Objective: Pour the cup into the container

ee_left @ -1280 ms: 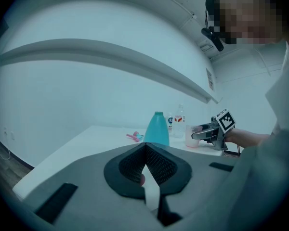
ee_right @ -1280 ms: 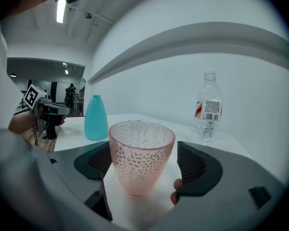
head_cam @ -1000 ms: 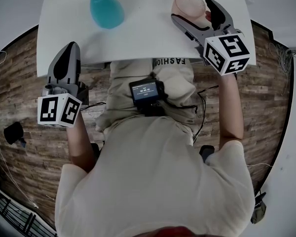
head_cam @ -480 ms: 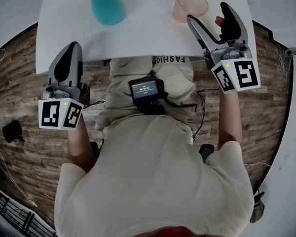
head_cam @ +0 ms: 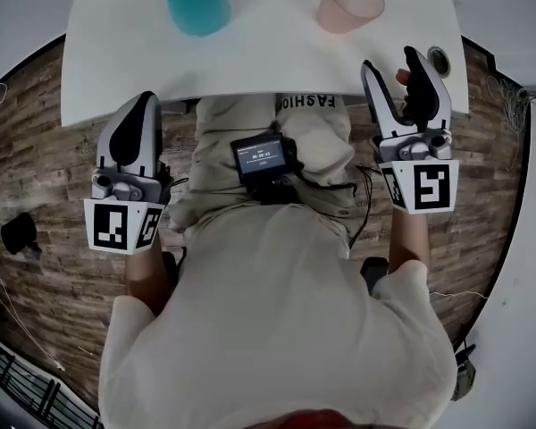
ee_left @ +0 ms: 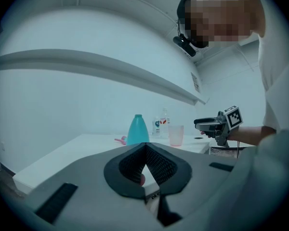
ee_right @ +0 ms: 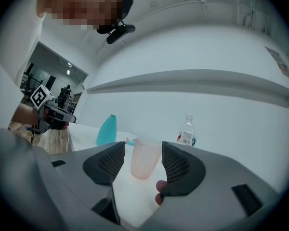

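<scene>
A pink translucent cup (head_cam: 349,1) stands upright at the far right of the white table (head_cam: 250,56). A teal bottle-shaped container (head_cam: 197,3) stands at the far left. My right gripper (head_cam: 390,61) is over the table's near edge, short of the cup and not touching it. Its jaws are open and have just been closing, with nothing between them. In the right gripper view the cup (ee_right: 145,157) shows ahead through the gap. My left gripper (head_cam: 139,107) hangs off the table's near edge, shut and empty, and points toward the container (ee_left: 137,129).
A clear water bottle (ee_right: 186,130) stands at the back of the table beyond the cup. A small pink item (ee_left: 120,140) lies beside the container. A round grommet (head_cam: 439,58) sits near the table's right front corner. Wooden floor surrounds the table.
The right gripper has drawn back from beside the cup toward the person, and its jaws have narrowed. The left gripper has slid back a little. The cup stays on the table.
</scene>
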A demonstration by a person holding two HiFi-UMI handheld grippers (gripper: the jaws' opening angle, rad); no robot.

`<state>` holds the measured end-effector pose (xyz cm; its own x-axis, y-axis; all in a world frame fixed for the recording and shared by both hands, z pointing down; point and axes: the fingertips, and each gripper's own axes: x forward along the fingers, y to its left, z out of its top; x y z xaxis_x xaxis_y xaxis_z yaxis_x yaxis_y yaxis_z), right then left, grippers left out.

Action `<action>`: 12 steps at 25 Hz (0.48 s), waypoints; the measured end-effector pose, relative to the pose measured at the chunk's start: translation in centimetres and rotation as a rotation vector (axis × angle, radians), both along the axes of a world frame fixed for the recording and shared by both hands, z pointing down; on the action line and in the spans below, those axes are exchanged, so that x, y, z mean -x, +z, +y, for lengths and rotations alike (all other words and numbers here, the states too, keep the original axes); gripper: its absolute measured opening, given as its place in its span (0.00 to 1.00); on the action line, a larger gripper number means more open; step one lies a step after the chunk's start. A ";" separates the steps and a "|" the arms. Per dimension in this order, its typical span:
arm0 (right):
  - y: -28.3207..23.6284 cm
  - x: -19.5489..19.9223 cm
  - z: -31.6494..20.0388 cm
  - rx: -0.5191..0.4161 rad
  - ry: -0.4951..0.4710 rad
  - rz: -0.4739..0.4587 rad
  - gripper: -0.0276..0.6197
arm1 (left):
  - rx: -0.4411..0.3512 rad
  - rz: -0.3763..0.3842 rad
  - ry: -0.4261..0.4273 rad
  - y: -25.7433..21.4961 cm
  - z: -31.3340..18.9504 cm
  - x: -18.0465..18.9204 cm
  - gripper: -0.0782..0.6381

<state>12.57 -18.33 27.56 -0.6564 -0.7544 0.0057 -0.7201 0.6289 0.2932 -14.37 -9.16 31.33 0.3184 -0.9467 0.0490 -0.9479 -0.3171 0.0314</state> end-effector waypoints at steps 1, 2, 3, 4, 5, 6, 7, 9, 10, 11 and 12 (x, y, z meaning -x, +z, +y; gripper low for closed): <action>0.3 -0.1 0.4 -0.003 0.005 0.004 0.42 | -0.003 -0.009 0.011 0.3 0.3 -0.4 0.12; 0.5 -0.1 0.7 -0.005 0.010 0.006 0.41 | -0.005 -0.018 0.022 0.6 0.6 -0.7 0.12; 0.7 -0.2 1.0 -0.007 0.015 0.006 0.40 | -0.006 -0.025 0.033 0.9 0.9 -1.1 0.12; 1.0 -0.3 1.2 -0.009 0.018 0.005 0.39 | -0.005 -0.030 0.043 1.2 1.2 -1.4 0.12; 1.2 -0.3 1.4 -0.009 0.021 0.006 0.38 | -0.002 -0.033 0.051 1.6 1.4 -1.7 0.12; 1.6 -0.4 1.5 -0.008 0.024 0.009 0.38 | 0.003 -0.035 0.057 2.0 1.5 -1.9 0.12; 1.9 -0.4 1.7 -0.008 0.026 0.014 0.37 | 0.009 -0.035 0.061 2.4 1.6 -2.1 0.12; 2.6 -0.5 2.0 -0.007 0.027 0.023 0.36 | 0.023 -0.032 0.063 3.3 1.8 -2.4 0.12; 2.9 -0.5 2.2 -0.007 0.028 0.025 0.36 | 0.028 -0.031 0.063 3.6 1.9 -2.4 0.12; 3.1 -0.6 2.3 -0.007 0.030 0.027 0.36 | 0.033 -0.030 0.063 4.0 1.9 -2.5 0.12; 3.3 -0.7 2.4 -0.009 0.033 0.028 0.36 | 0.038 -0.029 0.063 4.3 2.0 -2.6 0.12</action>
